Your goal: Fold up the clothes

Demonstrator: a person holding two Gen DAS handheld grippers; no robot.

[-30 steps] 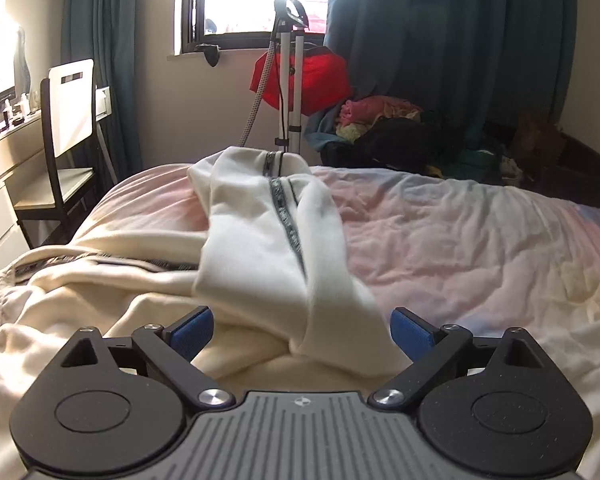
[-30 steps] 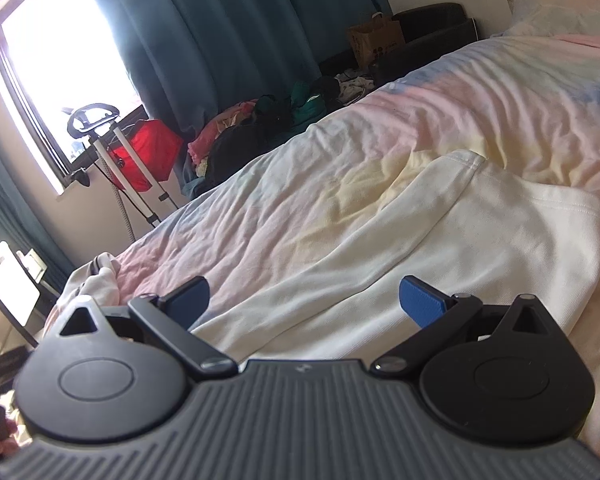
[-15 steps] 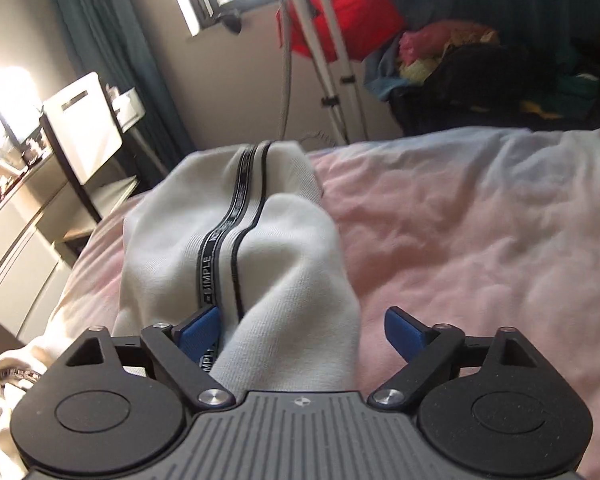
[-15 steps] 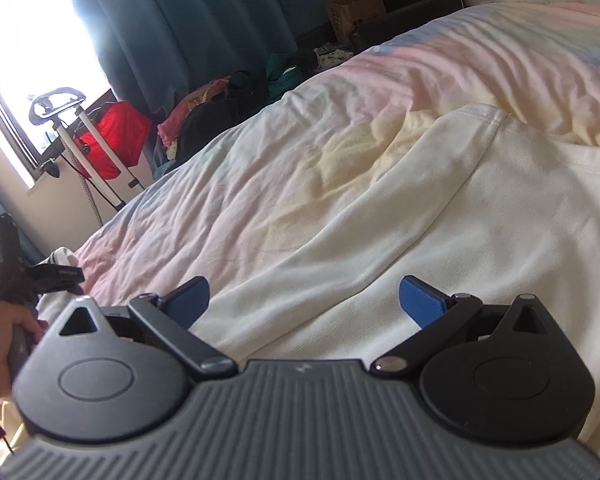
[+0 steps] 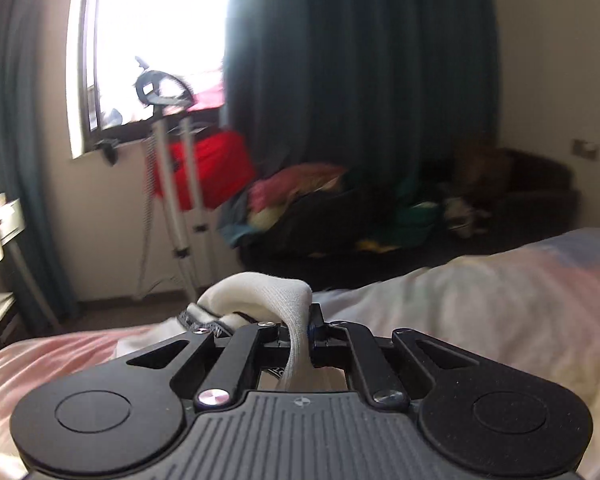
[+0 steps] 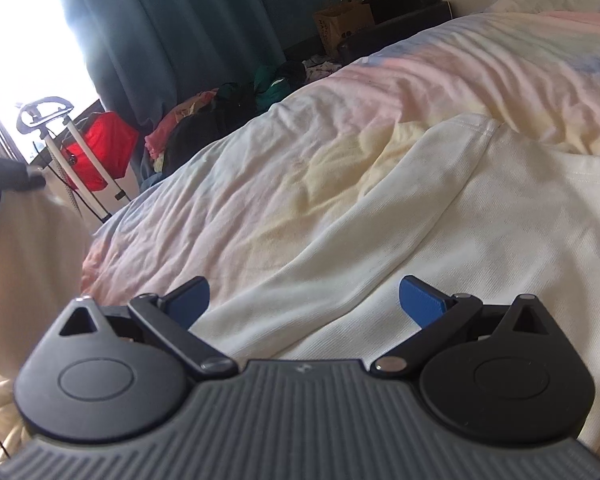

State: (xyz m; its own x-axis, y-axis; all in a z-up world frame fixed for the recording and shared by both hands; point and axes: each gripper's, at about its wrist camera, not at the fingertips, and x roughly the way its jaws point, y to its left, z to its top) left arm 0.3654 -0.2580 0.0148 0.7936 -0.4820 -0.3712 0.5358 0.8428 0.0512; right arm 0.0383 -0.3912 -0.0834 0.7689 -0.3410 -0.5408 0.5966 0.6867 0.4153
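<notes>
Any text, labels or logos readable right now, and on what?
None can be read for certain.
Printed band on the cream garment held in the left hand-held gripper: lettering too blurred and mostly hidden.
Brown paper bag by the far wall: dark print, too small to read.
Small mark on each hand-held gripper's grey body: a symbol, not words.

You stood in a home bedroom: a made bed (image 6: 380, 92), dark curtains (image 5: 360, 80), a heap of clothes (image 5: 320, 204) by the wall.
</notes>
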